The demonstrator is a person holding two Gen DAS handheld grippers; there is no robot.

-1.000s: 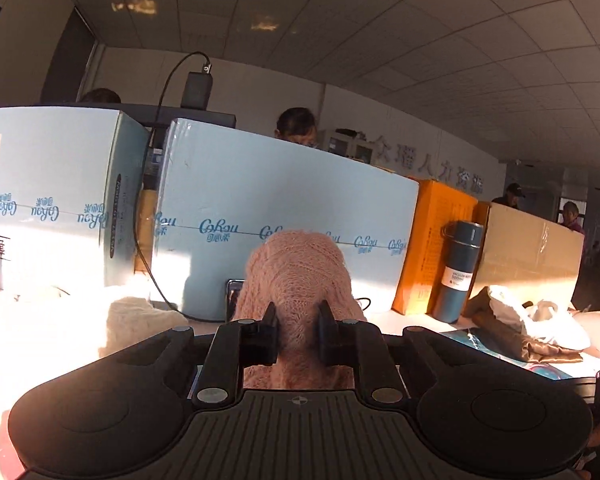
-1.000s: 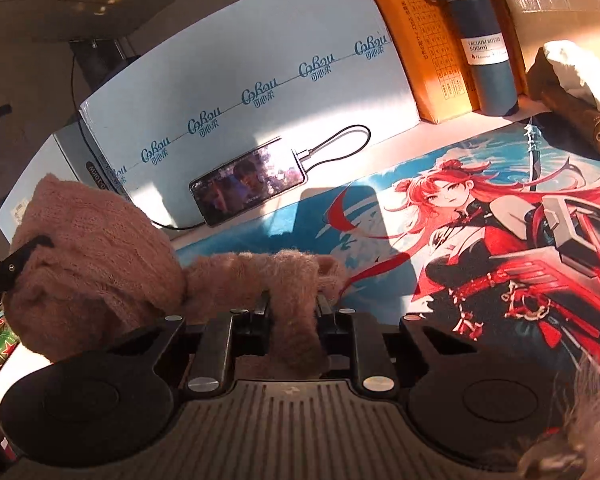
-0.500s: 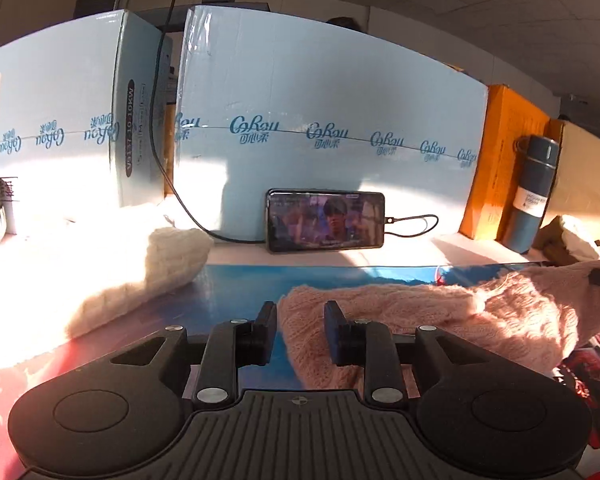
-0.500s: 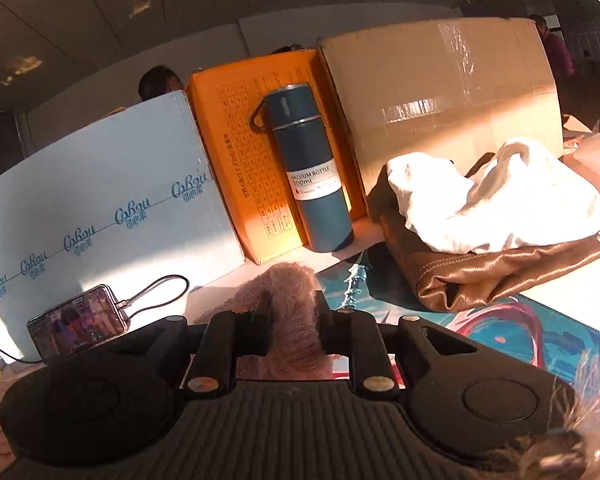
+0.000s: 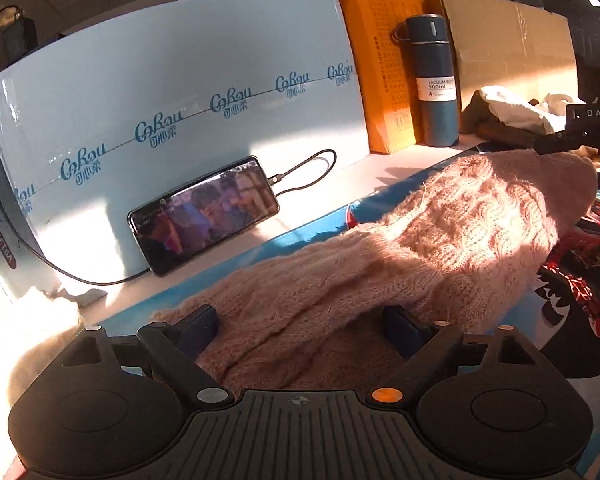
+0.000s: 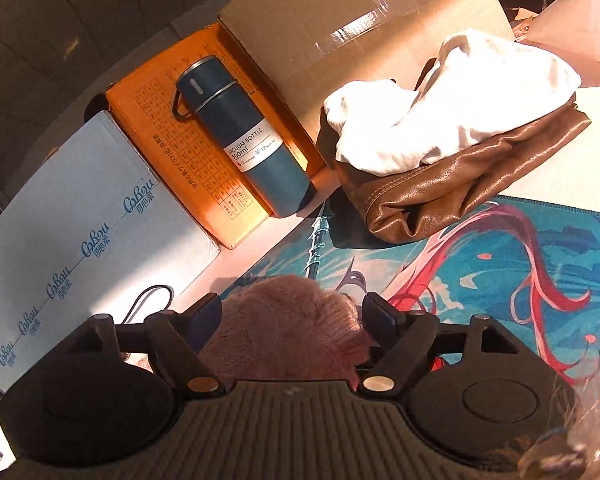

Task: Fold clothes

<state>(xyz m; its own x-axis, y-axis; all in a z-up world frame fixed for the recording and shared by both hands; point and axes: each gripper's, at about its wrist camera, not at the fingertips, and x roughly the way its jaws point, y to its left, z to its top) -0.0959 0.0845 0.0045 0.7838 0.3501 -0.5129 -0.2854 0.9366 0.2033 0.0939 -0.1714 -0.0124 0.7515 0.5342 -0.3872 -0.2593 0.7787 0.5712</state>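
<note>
A pink knitted sweater (image 5: 440, 236) lies stretched across the printed desk mat (image 5: 572, 288), running from my left gripper to the right. My left gripper (image 5: 300, 326) is open, its jaws wide apart, with the sweater's near end lying loose between them. In the right wrist view my right gripper (image 6: 292, 316) is open too, with the other end of the sweater (image 6: 288, 324) bunched between its spread jaws. Part of the right gripper shows at the far right of the left wrist view (image 5: 588, 128).
A phone (image 5: 204, 214) on a cable leans against a pale blue box (image 5: 172, 92). An orange box (image 6: 188, 148), a blue vacuum bottle (image 6: 240, 136) and a cardboard box (image 6: 340, 24) stand behind. White cloth (image 6: 452, 100) on a brown leather bag (image 6: 460, 184) lies at the right.
Both grippers have opened and let go of the sweater, which now lies on the mat. Both have tilted down toward the table.
</note>
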